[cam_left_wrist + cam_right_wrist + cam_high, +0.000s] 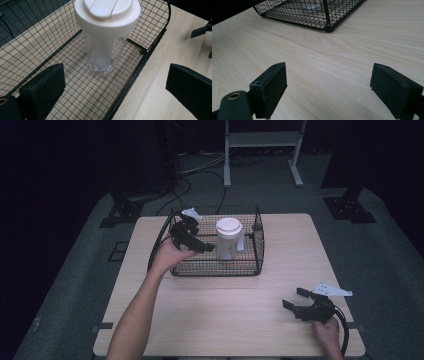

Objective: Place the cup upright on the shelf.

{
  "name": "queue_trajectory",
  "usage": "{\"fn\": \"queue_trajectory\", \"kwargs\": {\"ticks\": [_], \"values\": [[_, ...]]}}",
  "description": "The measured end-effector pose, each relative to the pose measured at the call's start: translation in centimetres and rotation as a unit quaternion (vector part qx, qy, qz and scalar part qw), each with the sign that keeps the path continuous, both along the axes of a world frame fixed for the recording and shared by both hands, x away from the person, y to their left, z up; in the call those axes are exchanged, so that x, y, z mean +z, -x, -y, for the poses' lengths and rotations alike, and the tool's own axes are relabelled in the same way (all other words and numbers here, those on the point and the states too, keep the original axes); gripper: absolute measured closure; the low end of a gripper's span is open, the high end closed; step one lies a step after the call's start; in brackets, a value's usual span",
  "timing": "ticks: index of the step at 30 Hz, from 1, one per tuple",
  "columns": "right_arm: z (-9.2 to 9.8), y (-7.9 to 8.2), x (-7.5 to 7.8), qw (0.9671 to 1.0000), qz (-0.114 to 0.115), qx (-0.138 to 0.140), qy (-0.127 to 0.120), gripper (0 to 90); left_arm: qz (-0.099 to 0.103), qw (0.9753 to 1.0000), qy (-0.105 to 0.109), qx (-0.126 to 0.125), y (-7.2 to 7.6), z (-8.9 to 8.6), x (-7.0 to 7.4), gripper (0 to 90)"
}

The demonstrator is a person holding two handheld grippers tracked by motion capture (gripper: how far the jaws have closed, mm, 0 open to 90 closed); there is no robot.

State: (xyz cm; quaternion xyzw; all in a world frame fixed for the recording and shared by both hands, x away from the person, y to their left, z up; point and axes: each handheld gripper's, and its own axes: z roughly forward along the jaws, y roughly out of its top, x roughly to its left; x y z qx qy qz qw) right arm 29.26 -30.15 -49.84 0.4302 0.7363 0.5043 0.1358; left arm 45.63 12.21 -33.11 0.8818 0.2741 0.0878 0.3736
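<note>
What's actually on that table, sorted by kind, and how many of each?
Wire basket: 1
Clear bottle with white lid, standing in the basket: 1
Black tongs, left and right, both open: 2
Total: 4

A black wire-mesh basket point(250, 265) holds a clear ribbed bottle point(102, 58) with a cream lid point(107, 15), both claws point(207, 248) point(295, 299) are black, the table point(225, 310) is pale wood grain, and the floor point(380, 255) is grey.

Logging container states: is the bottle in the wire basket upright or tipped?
Upright: the bottle stands on its base in the wire basket, white lid on top.
</note>
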Motion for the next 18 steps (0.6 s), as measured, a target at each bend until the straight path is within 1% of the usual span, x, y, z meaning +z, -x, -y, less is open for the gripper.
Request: {"fn": "queue_trajectory", "kwargs": {"ticks": [2,6,11,13,15,18], "values": [[0.0,0.0,0.0,1.0,-0.001,-0.001,0.001,12.9,-0.002,1.0,0.002,0.001,0.3,-0.3,-0.2,1.5],[-0.1,0.1,0.0,1.0,-0.001,-0.001,0.002,12.9,0.001,1.0,0.007,0.005,0.8,-0.8,-0.5,1.5],[-0.1,0.1,0.0,1.0,0.0,-0.003,0.003,12.9,-0.003,0.9999,0.009,0.004,1.5,-1.4,-1.0,1.5],[-0.1,0.1,0.0,1.0,0.001,-0.003,0.004,12.9,0.0,0.9999,0.014,0.004,1.8,-1.7,-1.1,1.5],[-0.1,0.1,0.0,1.0,0.0,-0.003,0.005,12.9,0.002,0.9999,0.012,0.003,2.1,-1.9,-1.1,1.5],[-0.1,0.1,0.0,1.0,0.0,-0.003,0.007,12.9,0.003,0.9999,0.015,0.003,2.5,-2.2,-1.1,1.5]]}}
